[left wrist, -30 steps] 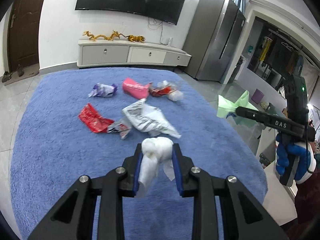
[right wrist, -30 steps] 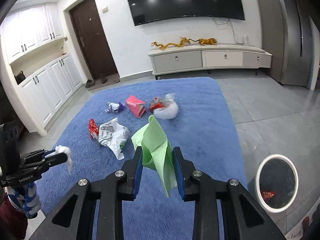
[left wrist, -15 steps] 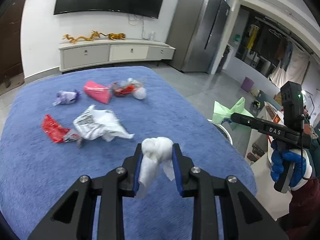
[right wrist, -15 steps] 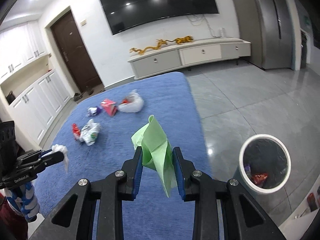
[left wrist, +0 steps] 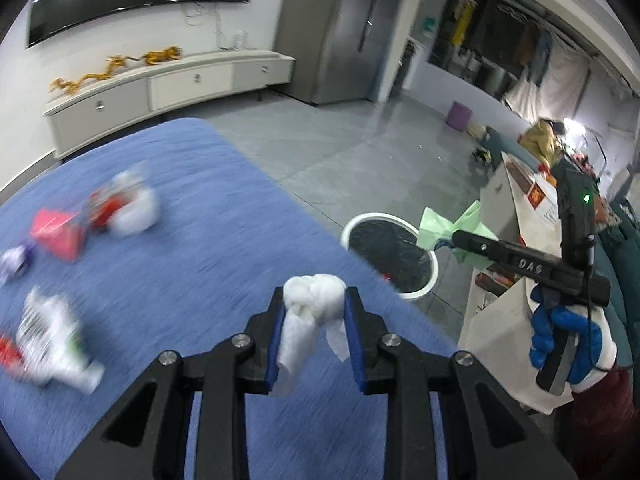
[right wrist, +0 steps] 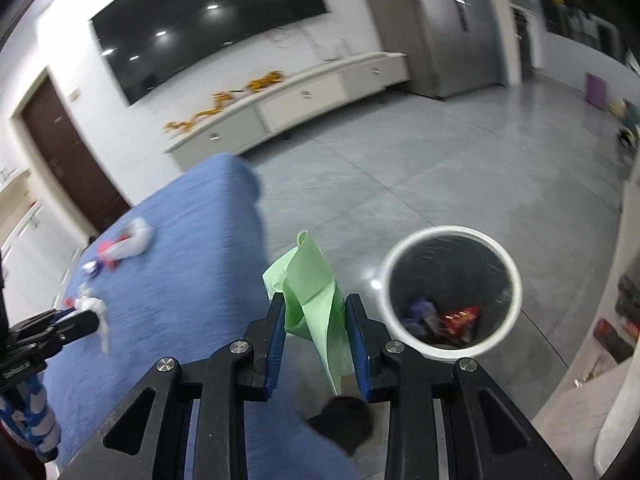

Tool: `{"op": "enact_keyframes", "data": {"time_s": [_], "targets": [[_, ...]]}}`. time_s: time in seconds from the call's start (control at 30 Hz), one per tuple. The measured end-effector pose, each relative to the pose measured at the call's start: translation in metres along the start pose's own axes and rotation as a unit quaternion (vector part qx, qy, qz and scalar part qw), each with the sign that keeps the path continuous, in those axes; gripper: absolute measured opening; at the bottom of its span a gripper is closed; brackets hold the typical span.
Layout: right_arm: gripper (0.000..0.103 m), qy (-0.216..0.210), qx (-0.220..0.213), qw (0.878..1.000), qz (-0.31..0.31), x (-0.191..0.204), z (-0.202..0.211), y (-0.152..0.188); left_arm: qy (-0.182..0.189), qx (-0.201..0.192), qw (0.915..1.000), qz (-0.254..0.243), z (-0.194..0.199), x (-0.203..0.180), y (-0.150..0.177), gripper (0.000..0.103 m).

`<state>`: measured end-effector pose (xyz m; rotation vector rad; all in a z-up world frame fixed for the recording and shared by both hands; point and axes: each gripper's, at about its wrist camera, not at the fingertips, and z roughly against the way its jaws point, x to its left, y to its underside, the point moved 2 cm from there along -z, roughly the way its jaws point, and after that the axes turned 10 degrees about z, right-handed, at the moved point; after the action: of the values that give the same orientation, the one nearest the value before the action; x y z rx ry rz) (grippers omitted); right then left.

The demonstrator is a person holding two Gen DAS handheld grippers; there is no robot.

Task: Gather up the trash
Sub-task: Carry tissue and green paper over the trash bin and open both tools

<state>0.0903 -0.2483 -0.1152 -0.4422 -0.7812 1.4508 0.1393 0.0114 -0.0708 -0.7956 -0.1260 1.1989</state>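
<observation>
Bright ceiling spots glare off the dark TV (right wrist: 208, 36); motion blur smears the rug (left wrist: 180, 240), fisheye bends the edges.

White tissue (left wrist: 312, 300); green paper (right wrist: 312, 288); blue rug (left wrist: 200, 248).

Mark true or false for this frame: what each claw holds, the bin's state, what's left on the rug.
1. The left claw is shut on a white tissue. True.
2. The right claw is empty. False: it is shut on a green bag.
3. The bin is empty. False: wrappers lie inside it.
4. Trash lies on the blue rug. True.
5. The bin stands on the rug. False: it stands on the grey floor beside the rug.
</observation>
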Motion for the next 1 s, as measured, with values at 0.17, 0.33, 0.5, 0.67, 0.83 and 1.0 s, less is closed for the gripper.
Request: {"op": "enact_keyframes", "data": {"time_s": [0.17,0.33,0.5,0.67,0.83,1.0], "targets": [[0.027,0.034,0.011,0.998,-0.052,-0.059,-0.022,-0.001,0.021,0.040,0.9988,-0.017,-0.071,-0.044,-0.039,0.026],[0.028,0.059,0.029,0.994,-0.090,-0.109,-0.047,-0.004,0.036,0.075,0.9964,-0.016,-0.143,-0.087,-0.071,0.026],[0.030,0.073,0.047,0.990,-0.110,-0.139,-0.074,-0.007,0.041,0.094,0.9947,-0.011,-0.197,-0.119,-0.088,0.029],[0.039,0.080,0.053,0.987,-0.132,-0.161,-0.099,-0.008,0.047,0.112,0.9924,0.017,-0.243,-0.129,-0.103,0.037],[0.050,0.095,0.060,0.983,-0.145,-0.177,-0.112,-0.005,0.062,0.126,0.9890,0.047,-0.270,-0.130,-0.111,0.058],[0.052,0.108,0.059,0.983,-0.138,-0.176,-0.110,-0.005,0.054,0.113,0.9912,0.044,-0.270,-0.134,-0.106,0.058]]}}
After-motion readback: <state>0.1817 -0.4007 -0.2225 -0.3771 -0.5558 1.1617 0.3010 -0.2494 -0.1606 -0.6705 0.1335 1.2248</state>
